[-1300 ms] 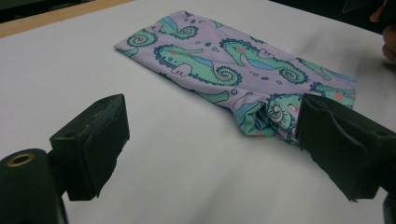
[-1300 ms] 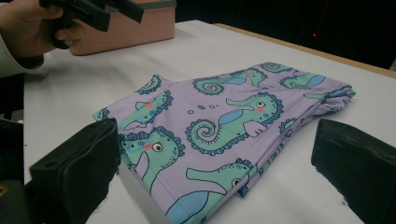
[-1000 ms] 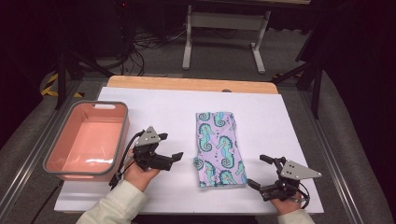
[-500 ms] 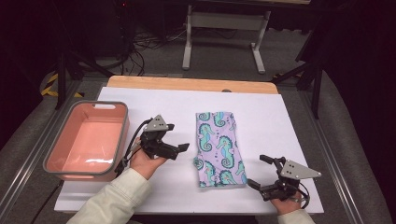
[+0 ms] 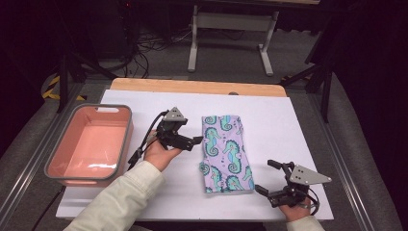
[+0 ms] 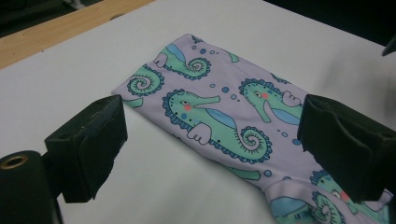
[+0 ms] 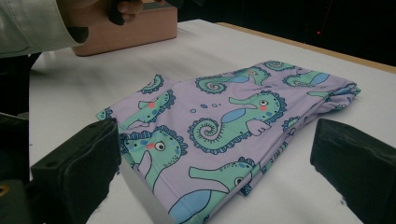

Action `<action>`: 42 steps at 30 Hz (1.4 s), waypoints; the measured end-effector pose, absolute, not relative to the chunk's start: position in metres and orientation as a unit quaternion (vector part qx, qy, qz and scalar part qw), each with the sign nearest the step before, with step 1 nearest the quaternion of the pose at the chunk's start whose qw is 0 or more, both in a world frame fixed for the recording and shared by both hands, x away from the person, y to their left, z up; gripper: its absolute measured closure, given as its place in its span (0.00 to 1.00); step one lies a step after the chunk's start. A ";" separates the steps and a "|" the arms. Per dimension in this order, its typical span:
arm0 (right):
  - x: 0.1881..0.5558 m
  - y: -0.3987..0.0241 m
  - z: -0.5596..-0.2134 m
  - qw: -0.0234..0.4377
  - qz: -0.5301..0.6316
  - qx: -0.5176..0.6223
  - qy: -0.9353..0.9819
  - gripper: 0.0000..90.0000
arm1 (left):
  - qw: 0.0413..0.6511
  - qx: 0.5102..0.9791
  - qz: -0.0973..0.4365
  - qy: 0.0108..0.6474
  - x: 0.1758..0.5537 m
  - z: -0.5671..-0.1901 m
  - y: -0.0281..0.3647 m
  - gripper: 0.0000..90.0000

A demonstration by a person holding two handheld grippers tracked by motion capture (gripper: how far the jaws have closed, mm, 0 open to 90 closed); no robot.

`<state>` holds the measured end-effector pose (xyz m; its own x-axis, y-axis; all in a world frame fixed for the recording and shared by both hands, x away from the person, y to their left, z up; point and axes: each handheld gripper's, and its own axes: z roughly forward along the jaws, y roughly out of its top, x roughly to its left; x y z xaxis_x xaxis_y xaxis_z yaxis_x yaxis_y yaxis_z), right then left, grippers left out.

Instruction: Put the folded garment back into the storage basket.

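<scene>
Folded cloth, lilac with teal seahorse print, lies flat on the white table sheet, about mid-table, long axis running away from the person. Far end is near the middle of the sheet, near end close to the front edge. In the left gripper view the cloth shows a folded edge along its near side and a bunched hem at lower right. In the right gripper view the cloth is stacked in layers, folded edges visible at the right side.

Left gripper sits just left of the cloth's upper half, jaws pointing at it, wide open, nothing between the pads; cannot tell whether the tip touches the cloth edge. From its own camera, both black pads frame the cloth with clear gaps, no contact. Person's left hand grips it from below, cream sleeve coming in from the bottom.

Right gripper is at the cloth's near right corner, just beside it, jaws spread wide and empty. Its own view shows the pads either side of the cloth's near end, not pressing on it.

Pink bin with grey rim stands at the left side of the sheet, well apart from the cloth. Wooden table edge runs along the far side.
</scene>
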<state>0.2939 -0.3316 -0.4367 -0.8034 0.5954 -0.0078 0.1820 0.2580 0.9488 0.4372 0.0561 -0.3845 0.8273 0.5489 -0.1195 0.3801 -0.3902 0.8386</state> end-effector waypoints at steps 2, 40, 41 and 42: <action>0.294 -0.332 -0.437 0.185 0.555 0.252 0.771 0.03 | 0.483 0.824 0.091 0.281 0.442 -0.385 0.053 0.10; 0.295 -0.332 -0.438 0.175 0.558 0.248 0.772 0.03 | 0.432 0.826 0.106 0.345 0.515 -0.407 -0.010 0.11; 0.296 -0.332 -0.438 0.175 0.558 0.248 0.772 0.03 | 0.425 0.828 0.109 0.348 0.519 -0.410 -0.012 0.11; 0.295 -0.332 -0.438 0.175 0.559 0.248 0.772 0.03 | 0.422 0.830 0.106 0.350 0.521 -0.411 -0.013 0.11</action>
<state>0.2955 -0.3320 -0.4377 -0.8163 0.5776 0.0072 0.1876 0.2532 0.9491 0.5206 -0.0131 -0.4113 0.7325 0.6703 -0.1190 0.4911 -0.3992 0.7742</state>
